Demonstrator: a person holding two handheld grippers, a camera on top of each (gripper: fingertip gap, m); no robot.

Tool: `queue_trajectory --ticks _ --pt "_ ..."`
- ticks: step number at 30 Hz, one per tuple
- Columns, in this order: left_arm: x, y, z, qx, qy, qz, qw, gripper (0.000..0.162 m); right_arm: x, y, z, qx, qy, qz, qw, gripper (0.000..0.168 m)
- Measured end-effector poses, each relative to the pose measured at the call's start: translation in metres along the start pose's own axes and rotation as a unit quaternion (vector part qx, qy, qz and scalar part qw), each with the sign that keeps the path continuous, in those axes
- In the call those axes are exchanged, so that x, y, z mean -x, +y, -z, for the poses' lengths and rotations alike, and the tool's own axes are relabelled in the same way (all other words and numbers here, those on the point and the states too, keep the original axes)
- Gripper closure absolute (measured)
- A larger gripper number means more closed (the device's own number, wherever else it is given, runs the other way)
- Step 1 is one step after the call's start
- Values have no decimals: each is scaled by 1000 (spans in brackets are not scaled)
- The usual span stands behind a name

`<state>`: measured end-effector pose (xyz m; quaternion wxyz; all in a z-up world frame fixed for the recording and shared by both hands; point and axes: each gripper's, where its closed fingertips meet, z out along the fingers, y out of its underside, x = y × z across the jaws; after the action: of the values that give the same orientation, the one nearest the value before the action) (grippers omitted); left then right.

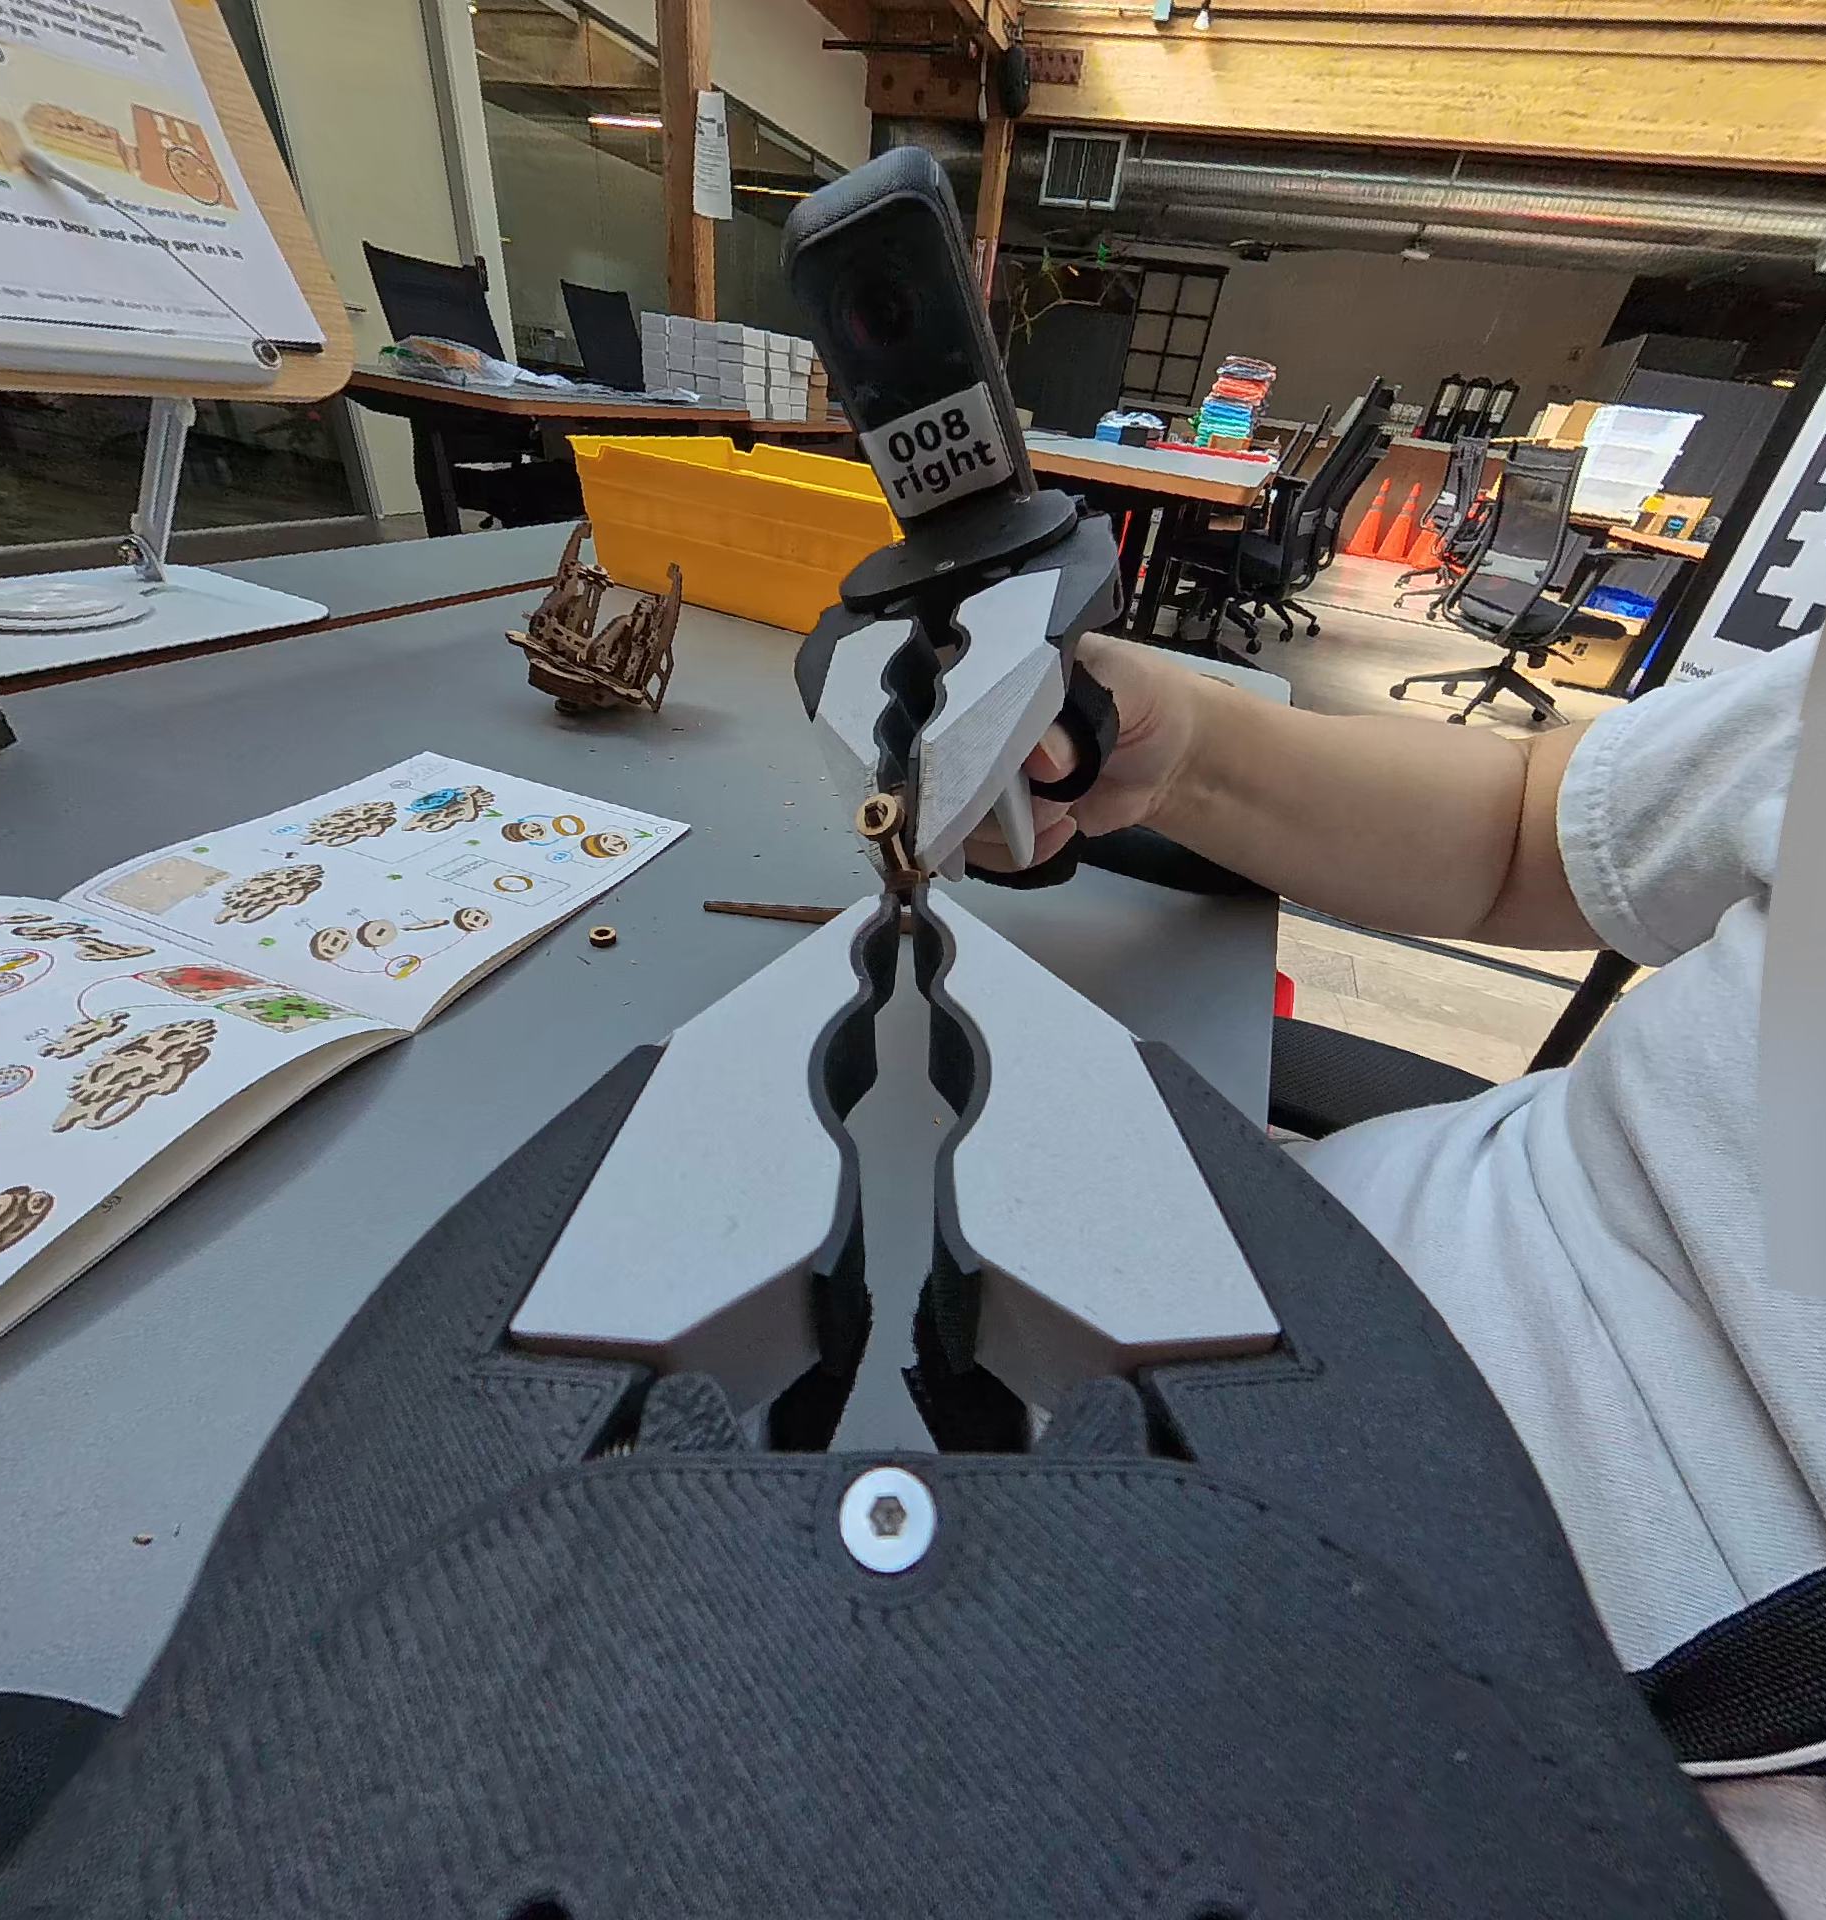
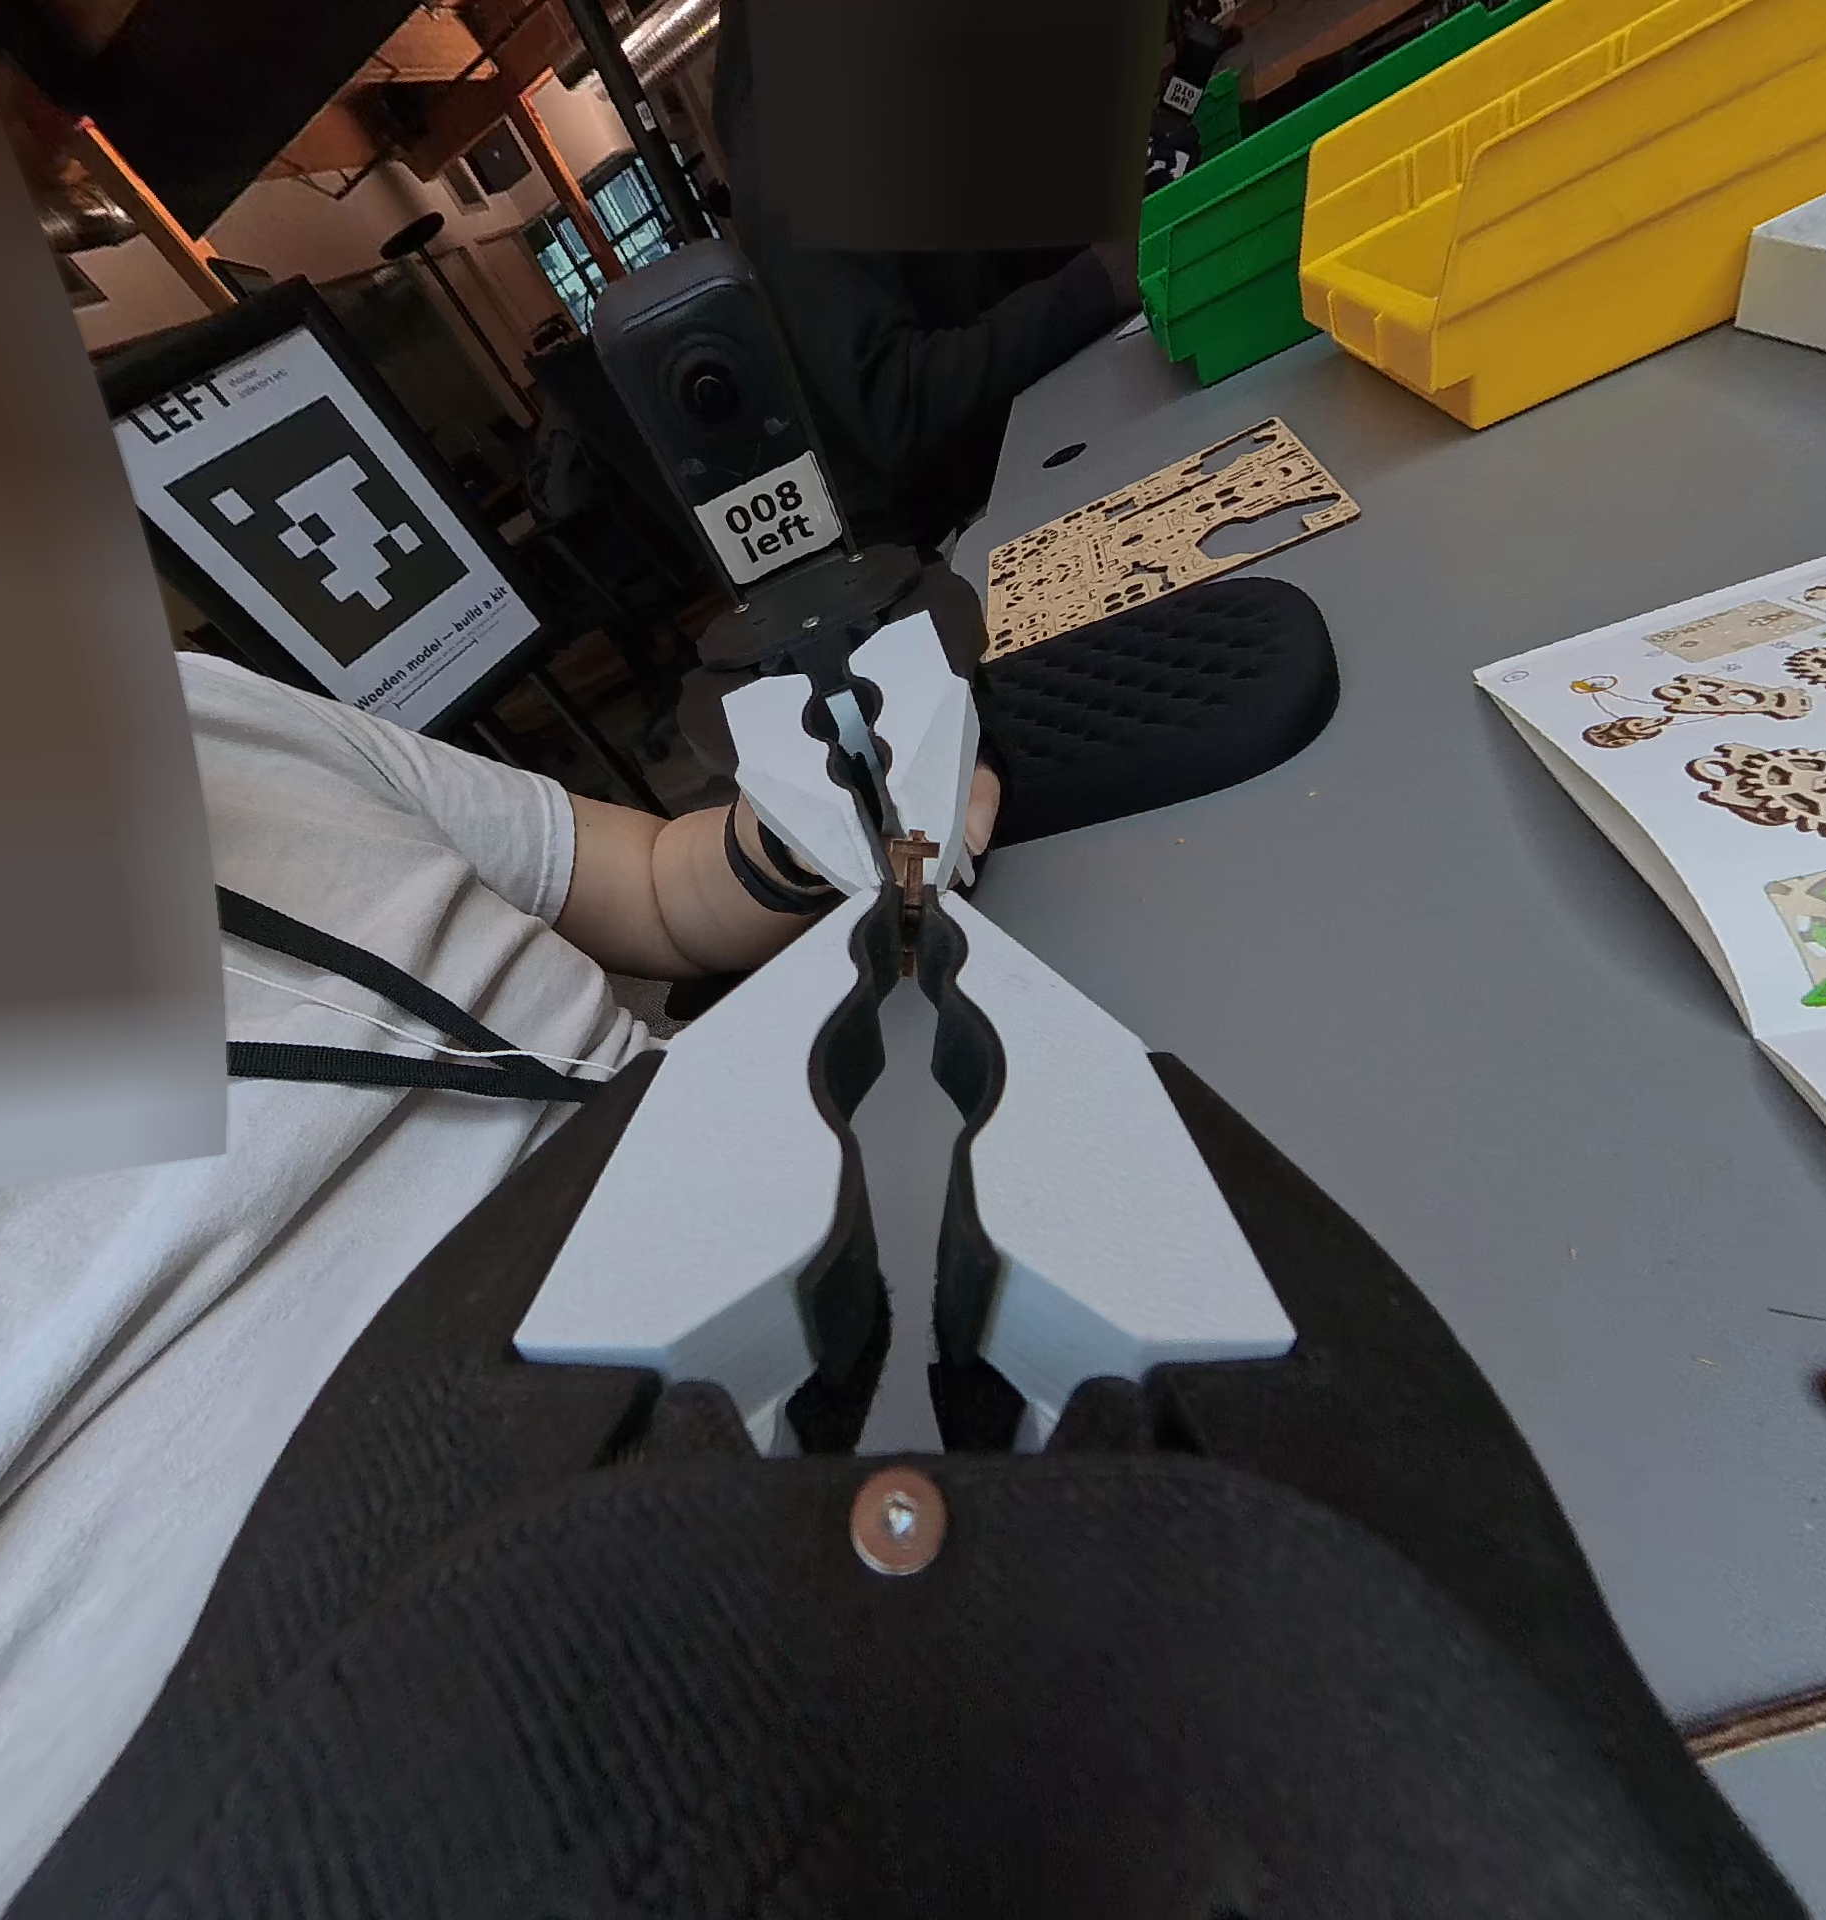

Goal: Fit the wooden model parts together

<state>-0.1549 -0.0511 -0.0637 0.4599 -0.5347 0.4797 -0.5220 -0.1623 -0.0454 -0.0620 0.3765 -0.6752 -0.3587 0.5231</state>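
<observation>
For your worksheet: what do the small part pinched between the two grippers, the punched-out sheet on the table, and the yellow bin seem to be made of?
Small part: thin wood, probably laser-cut plywood; tan faces with darker brown edges.
Punched-out sheet: the same pale plywood, flat and matt, full of dark-edged cut-outs.
Yellow bin: moulded plastic, apparently; uniform colour, slight sheen, ribbed walls.

Left gripper [image 1: 893,914] and right gripper [image 2: 907,940] raised over table, tips facing, nearly touching. Both sets of jaws nearly closed, pinching small wooden bits. Bare forearms, hands [image 1: 1117,758] on handles.
</observation>
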Motion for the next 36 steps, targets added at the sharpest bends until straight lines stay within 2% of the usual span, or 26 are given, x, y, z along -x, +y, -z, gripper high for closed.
queue_trajectory --ticks 4,8,15,20,25,26,30,33,36 --pt "0 -4 0 -13 0 -1 1000 162 1 -4 1 -9 -10 -9 1000 168" --pt "4 -14 2 -58 13 56 997 162 0 -16 3 -56 -45 -59 996 168" --pt "5 -16 3 -67 12 70 995 145 10 -31 4 -116 -85 -70 987 168" --pt "0 -21 1 -92 15 78 993 147 10 -31 -1 -132 -76 -58 987 168" --pt "6 -27 7 -111 -11 54 992 150 6 -27 -4 -120 -56 -42 990 168" --pt "5 -26 7 -108 -11 47 993 156 5 -26 -4 -117 -51 -38 991 168" --pt "3 -22 6 -82 -10 28 996 156 5 -22 -5 -104 -55 -41 992 168" --pt "-1 -16 6 -35 11 23 999 156 6 -13 -5 -59 -47 -29 997 167" --pt "-2 -12 9 1 23 19 1000 156 -2 5 -5 37 -10 4 999 151"
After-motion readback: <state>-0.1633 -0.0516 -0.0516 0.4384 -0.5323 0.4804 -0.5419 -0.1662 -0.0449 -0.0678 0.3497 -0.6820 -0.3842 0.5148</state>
